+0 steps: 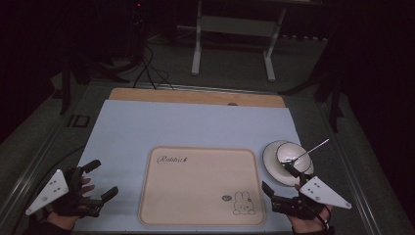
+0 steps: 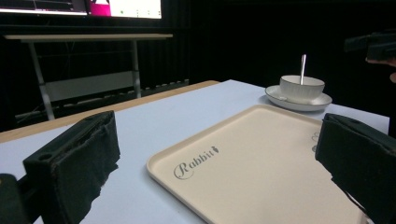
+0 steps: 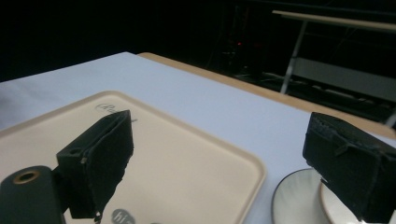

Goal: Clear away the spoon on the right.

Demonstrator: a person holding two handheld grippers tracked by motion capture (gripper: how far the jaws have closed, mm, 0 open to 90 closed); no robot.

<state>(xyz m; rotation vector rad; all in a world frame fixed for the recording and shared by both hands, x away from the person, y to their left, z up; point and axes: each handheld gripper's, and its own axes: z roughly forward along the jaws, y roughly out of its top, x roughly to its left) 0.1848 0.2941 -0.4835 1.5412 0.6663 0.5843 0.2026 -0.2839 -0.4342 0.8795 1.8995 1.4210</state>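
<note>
The cup (image 1: 292, 152) sits on its saucer (image 1: 274, 165) with a spoon (image 1: 313, 148) leaning in it, at the right of the surface (image 1: 195, 127) beside the tray (image 1: 203, 186). I judge it fragile, glazed and slippery, so I'd grip the saucer's rim. My right tool (image 1: 279, 187) is spread apart just near it; my left tool (image 1: 100, 181), also apart, waits far left.
</note>
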